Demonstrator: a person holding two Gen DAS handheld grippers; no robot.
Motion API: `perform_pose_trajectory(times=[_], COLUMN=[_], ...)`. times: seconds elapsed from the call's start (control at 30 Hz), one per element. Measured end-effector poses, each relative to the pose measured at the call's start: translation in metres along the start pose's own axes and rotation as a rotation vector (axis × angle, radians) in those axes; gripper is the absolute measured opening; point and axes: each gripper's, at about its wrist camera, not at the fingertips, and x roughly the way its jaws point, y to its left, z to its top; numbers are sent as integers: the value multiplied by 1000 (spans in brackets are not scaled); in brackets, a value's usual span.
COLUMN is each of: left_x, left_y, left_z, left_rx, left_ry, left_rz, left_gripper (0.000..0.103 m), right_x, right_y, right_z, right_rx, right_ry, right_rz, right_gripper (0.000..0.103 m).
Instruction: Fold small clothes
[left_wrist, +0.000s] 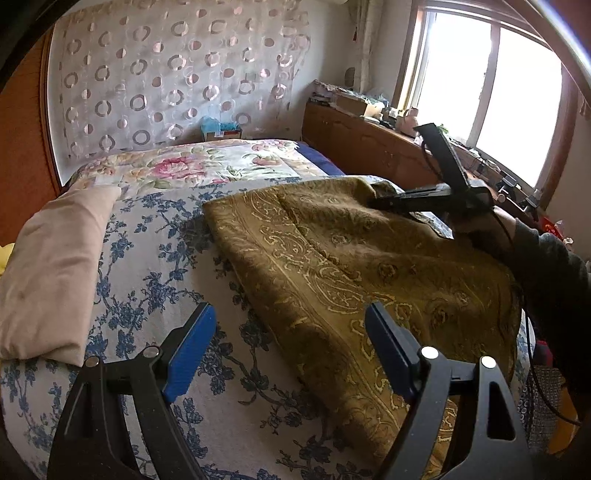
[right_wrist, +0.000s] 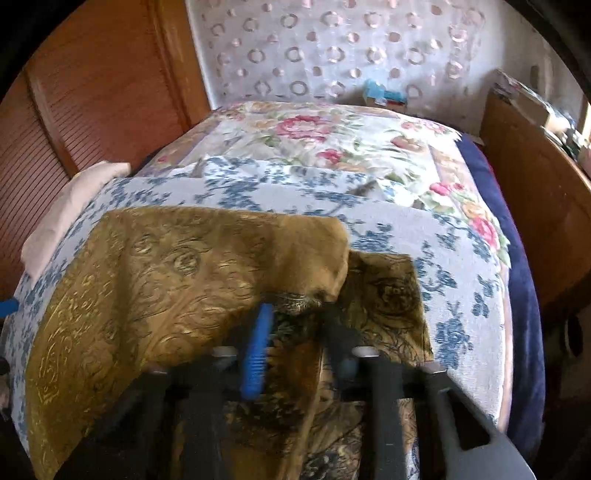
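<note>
Cloth: olive-gold patterned cloth (left_wrist: 332, 258) lies spread on the blue-flowered bedspread (left_wrist: 155, 266), one corner folded over.
Left gripper (left_wrist: 290, 354): jaws apart, hovering over the cloth's near edge.
Right gripper (right_wrist: 295, 325): clamped on the cloth's folded corner.
Around: beige pillow (left_wrist: 51, 266) beside the cloth; wooden cabinet (left_wrist: 362, 147) beyond.

olive-gold paisley woven cloth (left_wrist: 332, 266): 1 | beige folded fabric piece (left_wrist: 51, 273): 1 | blue-and-white floral bed covers (left_wrist: 155, 258): perhaps 2, view blurred | black two-finger grippers with blue pads (left_wrist: 291, 350): 2
</note>
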Motion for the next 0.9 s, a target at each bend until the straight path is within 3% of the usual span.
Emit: perform_pose_trajectory(times=[0.17, 0.27, 0.4, 0.47, 0.5, 0.53, 0.7, 0.9], left_x=[-2, 0, 5, 5, 5, 4, -2, -7], left_y=[-4, -8, -18, -23, -24, -25, -27, -34], left_z=[-4, -6, -11, -15, -17, -19, -29, -39], left_rx=[3, 3, 19, 29, 35, 36, 32, 43], left_ry=[7, 26, 53, 62, 71, 74, 86, 102], left_rz=[-11, -31, -40, -44, -40, -37, -41, -46], left_gripper=[83, 83, 83, 83, 83, 83, 83, 83], right_x=[-40, -72, -54, -48, -49, -54, -94, -132], right_y=[5, -1, -24, -33, -35, -36, -11, 20], right_z=[2, 6, 4, -2, -6, -11, -60, -131], right_rx=[-27, -22, 16, 32, 35, 42, 60, 42], right_ry=[-136, -191, -53, -16, -20, -33, -93, -90], right_rz=[-59, -165, -218, -264, -257, -250, -195, -110], right_gripper=[2, 2, 5, 20, 31, 35, 35, 35])
